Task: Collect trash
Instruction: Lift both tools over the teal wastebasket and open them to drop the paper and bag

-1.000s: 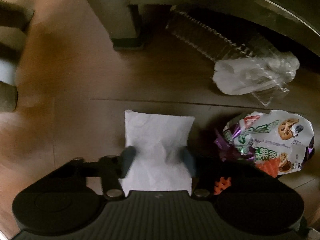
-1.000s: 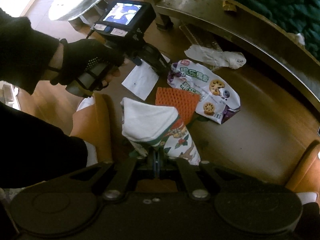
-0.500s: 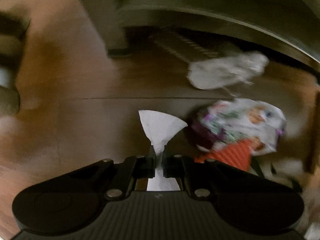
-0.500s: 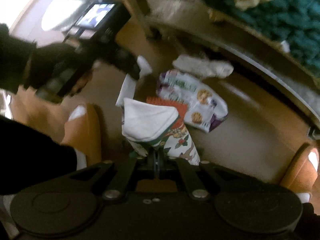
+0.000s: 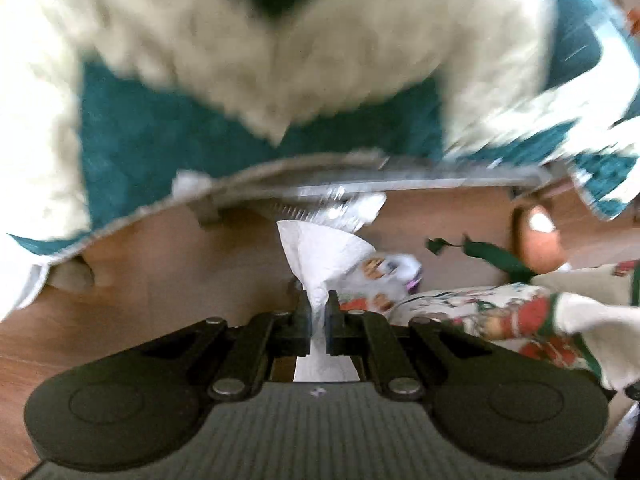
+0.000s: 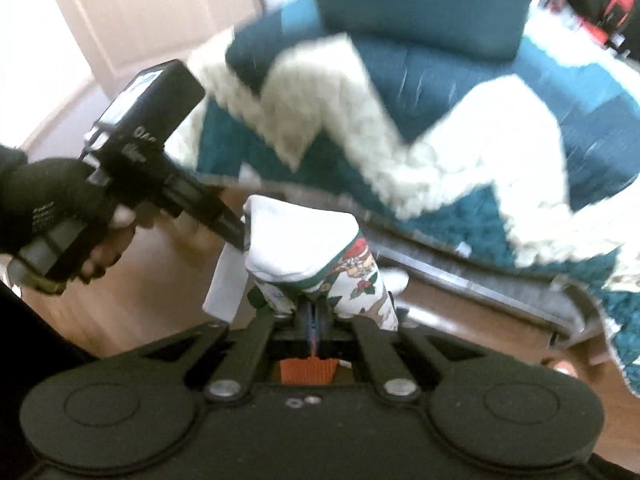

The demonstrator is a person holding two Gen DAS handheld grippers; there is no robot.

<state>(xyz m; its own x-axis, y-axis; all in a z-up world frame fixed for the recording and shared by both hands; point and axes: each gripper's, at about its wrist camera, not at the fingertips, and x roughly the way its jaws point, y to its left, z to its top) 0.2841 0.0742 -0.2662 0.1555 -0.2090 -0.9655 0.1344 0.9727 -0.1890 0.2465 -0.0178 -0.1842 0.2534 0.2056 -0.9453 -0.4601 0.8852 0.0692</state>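
Both views are smeared by motion blur, so we read fine detail with caution. In the left wrist view, the left hand-held gripper [image 5: 318,312] has its jaws drawn narrow on a white paper napkin [image 5: 320,256], which fans out above the fingertips and hangs down between them; its lower edge is cut off by the gripper body. Just beyond it on the wooden floor [image 5: 160,264] we make out a printed snack wrapper [image 5: 380,276] and, farther off, crumpled clear plastic [image 5: 352,208] under the bed frame [image 5: 400,180]; both are too blurred to read. At the right edge a festive-print bag [image 5: 500,316] enters, partly cropped.

The right wrist view shows what the left cannot: the right hand-held gripper [image 6: 316,316] is closed on that festive-print bag [image 6: 320,256], whose white-lined mouth stands open above the fingertips. The gloved left hand [image 6: 52,216] carries the left hand-held gripper [image 6: 236,236] at the left of the bag's mouth, with the napkin [image 6: 226,284] hanging below, its top hidden behind the bag. An orange ridged item [image 6: 306,370] shows under the jaws, mostly hidden. A teal-and-cream blanket [image 6: 400,128] fills the far field.
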